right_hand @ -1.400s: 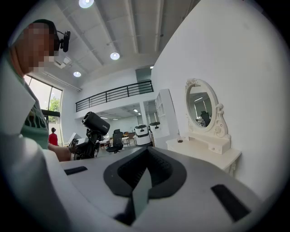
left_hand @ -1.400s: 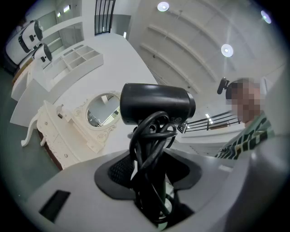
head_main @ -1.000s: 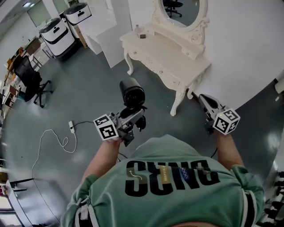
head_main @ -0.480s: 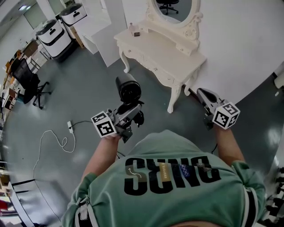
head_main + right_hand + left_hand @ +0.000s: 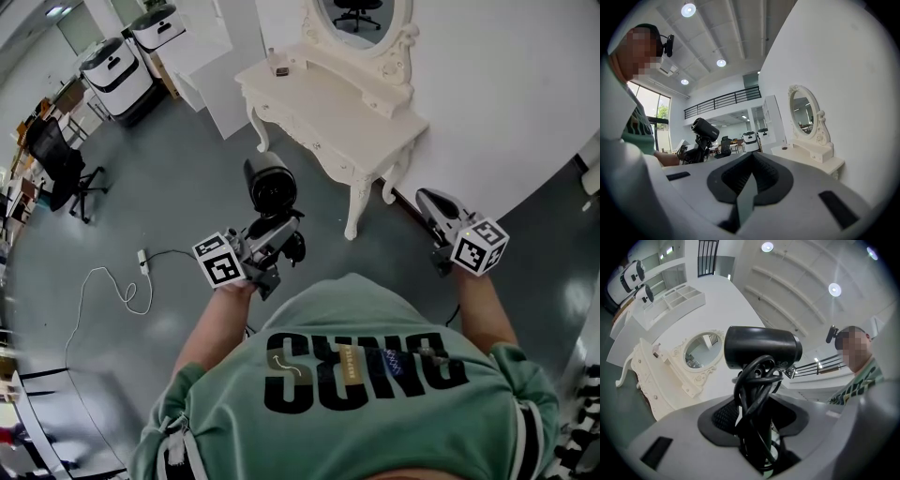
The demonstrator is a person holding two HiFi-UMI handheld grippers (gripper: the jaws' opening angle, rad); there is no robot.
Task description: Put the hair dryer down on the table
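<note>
**Black hair dryer, held above the floor, short of the table**

Item: hair dryer [image 5: 270, 183], matte black, with a short cylindrical barrel. Its glossy cord is coiled round the handle. It sits mid-frame in the head view, over grey floor and below the table [image 5: 328, 98], apart from it.

Holder: left gripper [image 5: 281, 234], jaws clamped on the cord-wrapped handle. Only the left gripper view shows this grip closely, with the ribbed dark pads on either side of the coils.

Right gripper [image 5: 429, 201]: jaws pressed together with nothing between them, as the right gripper view shows. That view also catches the dryer side-on at centre left, barrel tilted.

Table: white and ornate, with curved carved legs and an oval mirror [image 5: 361, 14] in a scrolled frame. The head view alone shows small objects [image 5: 278, 70] on its far end.

Also in the head view: a white cable [image 5: 112, 281] looped on the floor at left, and an office chair [image 5: 61, 164].

Change: against the frame a second ago, the table lies further toward the upper left, and the dryer is a little higher in frame. The grip is unchanged.
</note>
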